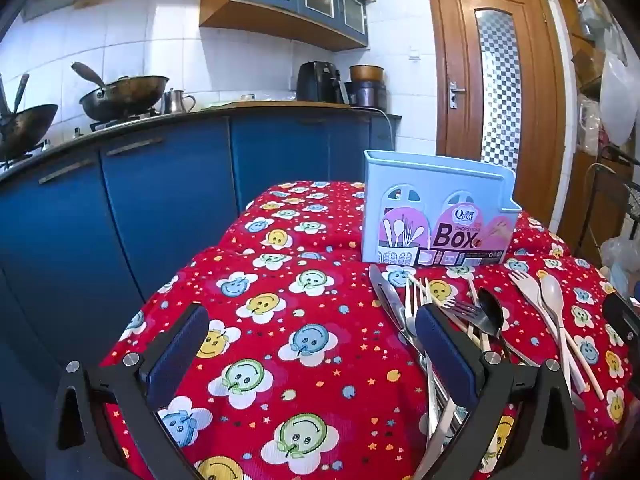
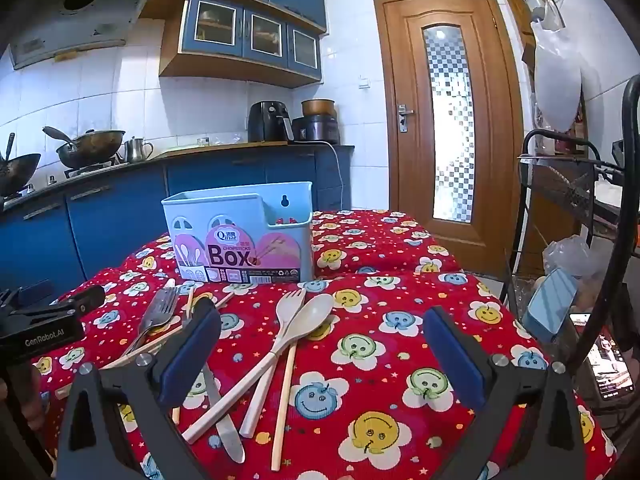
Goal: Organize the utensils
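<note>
utensils: loose pile on red smiley tablecloth (image 2: 400, 320); metal forks (image 2: 158, 312), black spoon (image 1: 491, 312), knife (image 2: 224, 420), cream fork (image 2: 290, 308) and cream spoon (image 2: 316, 312), chopsticks (image 2: 284, 400)
box: pale blue chopsticks box (image 2: 240, 236) upright, just beyond the pile, ahead of both tools
left gripper (image 1: 312, 344): jaws fully spread, holding nothing; pile at its right finger
right gripper (image 2: 320, 344): jaws fully spread, empty; cream utensils between the fingers, untouched
surroundings: blue kitchen cabinets (image 1: 160, 200) behind, wooden door (image 2: 448, 120) beyond box
</note>
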A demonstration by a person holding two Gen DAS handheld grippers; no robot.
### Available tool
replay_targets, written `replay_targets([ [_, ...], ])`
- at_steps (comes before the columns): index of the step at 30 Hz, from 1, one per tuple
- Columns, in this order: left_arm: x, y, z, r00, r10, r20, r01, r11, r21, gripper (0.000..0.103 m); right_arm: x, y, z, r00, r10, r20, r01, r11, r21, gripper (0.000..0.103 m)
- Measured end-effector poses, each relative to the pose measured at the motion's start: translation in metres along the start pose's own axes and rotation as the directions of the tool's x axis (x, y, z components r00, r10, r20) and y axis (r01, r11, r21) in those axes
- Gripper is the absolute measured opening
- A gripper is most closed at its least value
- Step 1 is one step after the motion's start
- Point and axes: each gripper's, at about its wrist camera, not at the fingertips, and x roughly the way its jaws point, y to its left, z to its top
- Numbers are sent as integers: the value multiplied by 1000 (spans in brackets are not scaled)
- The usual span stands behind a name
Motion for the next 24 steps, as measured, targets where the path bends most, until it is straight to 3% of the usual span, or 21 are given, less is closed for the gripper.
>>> replay_targets([
  [24, -1, -1, 0, 1000, -4, -10, 4, 1000, 1, 103, 1, 1, 0, 1000, -2, -7, 2, 1000, -3, 103],
])
